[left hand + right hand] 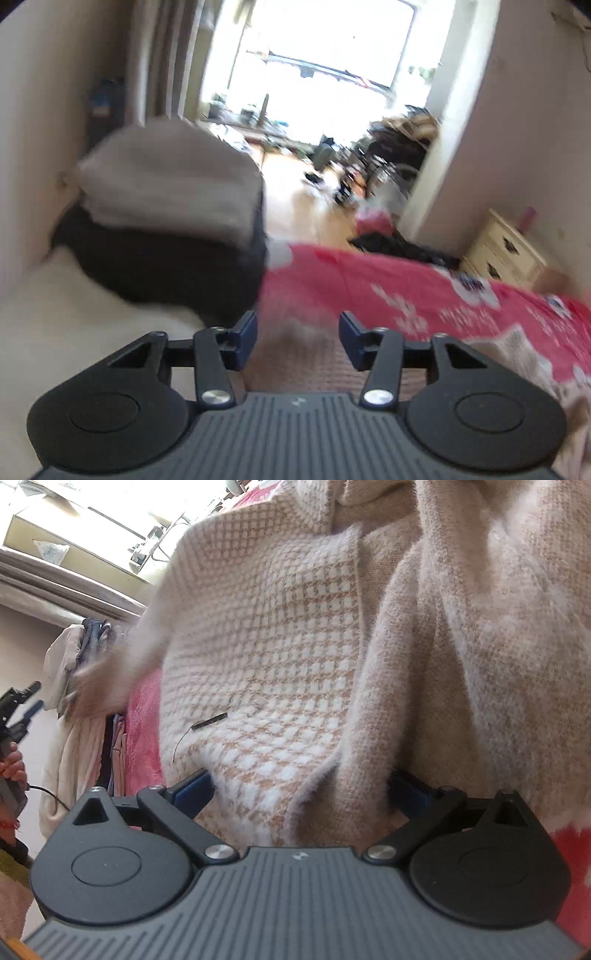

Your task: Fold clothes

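Left wrist view: left gripper (297, 334) parted, gripping nothing, over a red bedspread (406, 291); folded grey and dark pile (170, 192) stacked far left, judged finished work. Right wrist view: right gripper (301, 794) spread wide around a bunched beige-and-white knit sweater (280, 657), cloth between the fingers, no clamp evident. Sweater rumpled, unfolded; folding of it judged outstanding.

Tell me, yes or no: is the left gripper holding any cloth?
No. In the left wrist view the left gripper has its jaws apart with nothing between them, above the red blanket.
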Motion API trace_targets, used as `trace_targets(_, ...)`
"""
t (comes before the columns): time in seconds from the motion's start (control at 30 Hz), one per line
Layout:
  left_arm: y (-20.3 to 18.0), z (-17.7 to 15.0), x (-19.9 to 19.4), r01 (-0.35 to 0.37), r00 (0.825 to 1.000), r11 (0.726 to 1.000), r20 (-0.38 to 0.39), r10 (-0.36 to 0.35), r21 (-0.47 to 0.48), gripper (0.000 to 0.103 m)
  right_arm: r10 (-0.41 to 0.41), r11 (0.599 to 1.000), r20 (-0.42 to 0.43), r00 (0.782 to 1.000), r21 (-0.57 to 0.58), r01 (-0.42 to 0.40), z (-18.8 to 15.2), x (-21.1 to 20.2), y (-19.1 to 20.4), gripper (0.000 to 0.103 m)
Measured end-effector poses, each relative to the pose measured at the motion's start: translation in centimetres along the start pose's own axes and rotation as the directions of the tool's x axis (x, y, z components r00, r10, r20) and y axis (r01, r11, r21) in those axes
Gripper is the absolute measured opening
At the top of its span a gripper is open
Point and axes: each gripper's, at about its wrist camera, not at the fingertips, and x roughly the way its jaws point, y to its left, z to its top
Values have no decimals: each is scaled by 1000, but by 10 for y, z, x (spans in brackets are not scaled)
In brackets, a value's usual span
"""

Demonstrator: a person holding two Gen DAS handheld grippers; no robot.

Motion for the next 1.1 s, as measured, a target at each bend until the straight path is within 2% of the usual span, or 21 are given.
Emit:
trace_targets(0.07, -22, -23, 1, 77, 996, 993, -61, -71, 93, 58, 9, 1000, 6, 1000, 4, -9, -1, -2, -1, 101)
trace_targets(0.13, -44, -46, 1, 158, 982, 971, -128, -136, 181, 59, 21, 1000, 13, 1000, 11, -21, -3, -6, -1, 101)
trace_targets(0.2, -66, -69, 2, 241, 961, 935, -200, -192, 261, 62, 38, 999, 16, 999, 16, -38, -5, -11, 0, 101)
trace_targets(0.3, -99, -103, 3, 369, 913, 855, -314, -260, 364, 65, 63, 998, 15, 998, 8, -63, -13, -23, 0, 101)
trace_targets(0.4, -131, -137, 4, 493, 849, 749, -431, -305, 442, 64, 97, 995, -13, 995, 10, -97, -25, -30, -1, 101)
trace_targets(0.47, -152, -162, 4, 571, 801, 660, -507, -317, 489, 64, 127, 992, -37, 991, -7, -128, -33, -31, 3, 100)
trace_targets(0.5, -160, -180, 4, 599, 786, 590, -539, -304, 542, 64, 140, 990, -48, 989, -27, -142, -35, -32, 5, 99)
trace_targets(0.53, -167, -198, 2, 617, 778, 514, -558, -288, 596, 64, 143, 988, -56, 988, -53, -146, -38, -30, 9, 99)
trace_targets(0.57, -168, -214, 2, 621, 781, 440, -561, -275, 649, 64, 133, 987, -65, 989, -81, -138, -39, -26, 13, 97)
trace_targets(0.63, -176, -244, -4, 607, 794, 296, -553, -251, 737, 64, 107, 984, -84, 991, -132, -117, -41, -17, 18, 84)
trace_targets(0.67, -179, -257, -4, 590, 806, 242, -543, -237, 770, 64, 91, 984, -82, 992, -149, -103, -39, -15, 19, 73)
trace_targets(0.7, -181, -268, -2, 572, 817, 205, -529, -230, 794, 65, 86, 984, -76, 993, -152, -97, -36, -14, 18, 53)
trace_targets(0.77, -186, -278, -2, 541, 832, 172, -495, -249, 823, 69, 137, 985, -40, 990, -101, -141, -24, -18, 11, 36)
trace_targets(0.87, -189, -286, -5, 519, 841, 159, -468, -272, 840, 74, 232, 973, 34, 972, -9, -232, -9, -30, -5, 27)
trace_targets(1.0, -185, -292, -18, 488, 841, 83, -442, -313, 869, 74, 309, 941, 106, 945, 113, -320, 9, -36, -28, 26)
trace_targets(1.1, -184, -293, -24, 490, 829, 37, -452, -328, 871, 74, 324, 928, 118, 939, 153, -339, 15, -34, -37, 27)
